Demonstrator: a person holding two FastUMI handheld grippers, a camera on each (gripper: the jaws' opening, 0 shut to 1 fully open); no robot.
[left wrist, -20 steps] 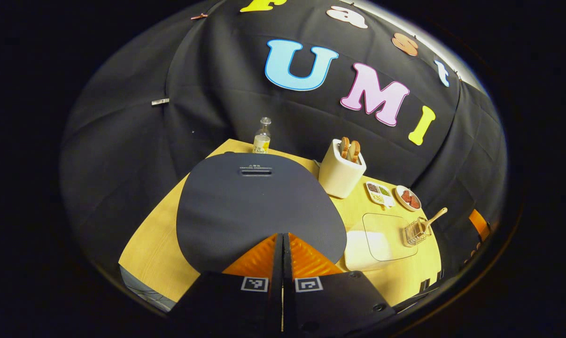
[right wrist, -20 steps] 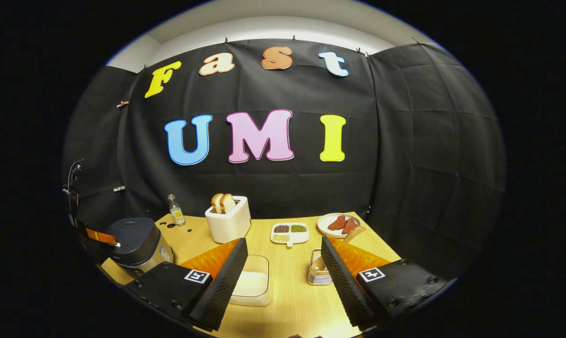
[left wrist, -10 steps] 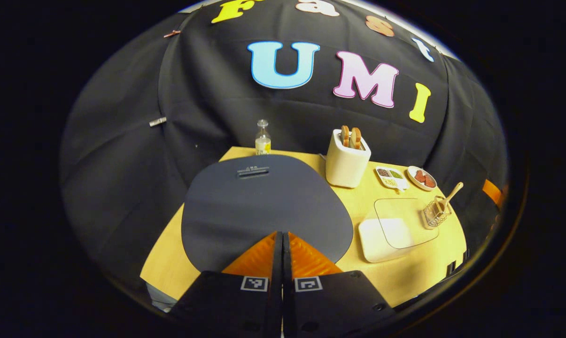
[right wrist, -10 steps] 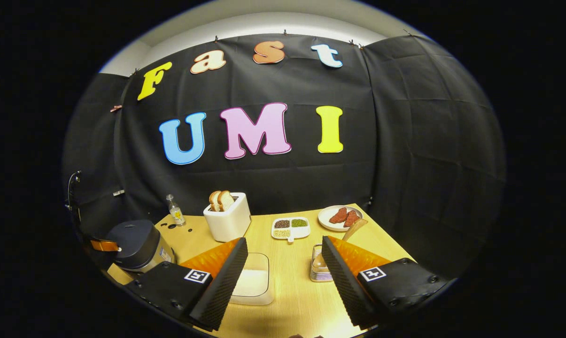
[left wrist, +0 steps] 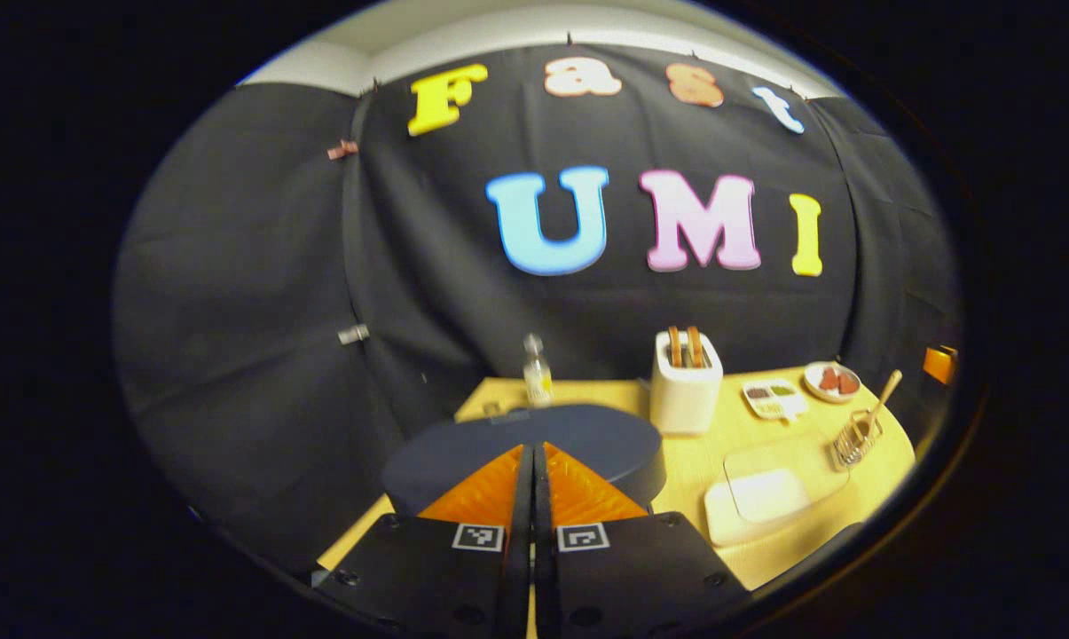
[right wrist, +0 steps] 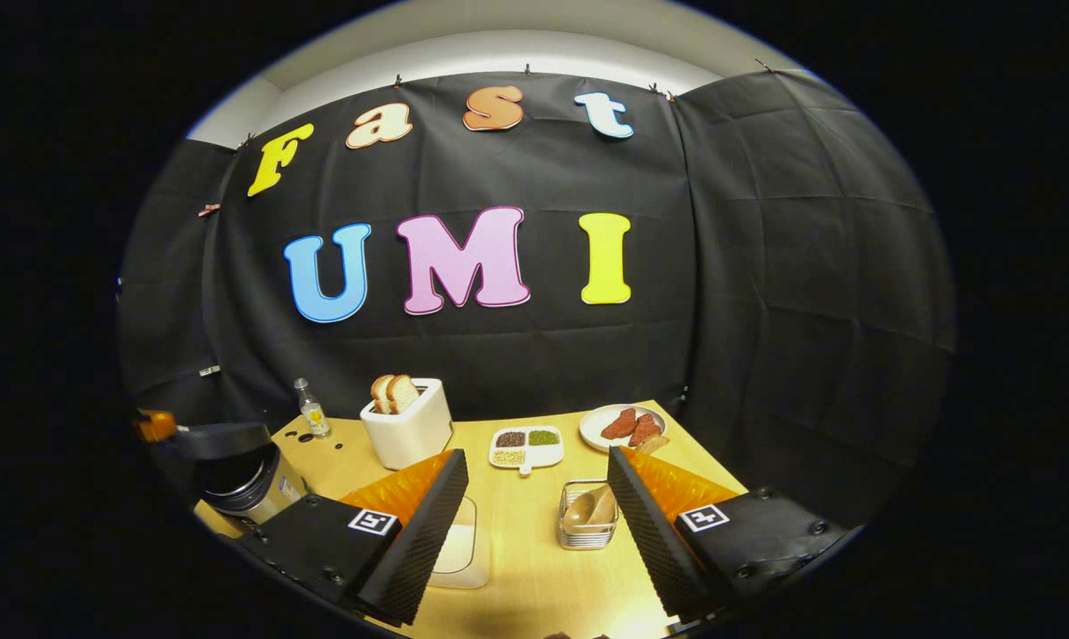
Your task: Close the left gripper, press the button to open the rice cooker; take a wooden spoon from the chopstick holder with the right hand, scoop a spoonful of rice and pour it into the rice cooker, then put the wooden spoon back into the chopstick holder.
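The left gripper (left wrist: 534, 461) is pressing its ridged fingers together, empty, just before the rice cooker (right wrist: 241, 475), whose rounded dark lid is standing ajar. The right gripper (right wrist: 538, 493) is gaping wide above the wire chopstick holder (right wrist: 587, 524), which is cradling the wooden spoon (right wrist: 580, 508).

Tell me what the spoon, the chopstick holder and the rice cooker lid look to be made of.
The spoon looks like wood: tan, matte, with a smooth rounded bowl. The chopstick holder looks like metal wire: thin shiny bars, see-through like a basket. The rice cooker lid looks like dark matte plastic, though coated metal cannot be ruled out; it shows no gloss.
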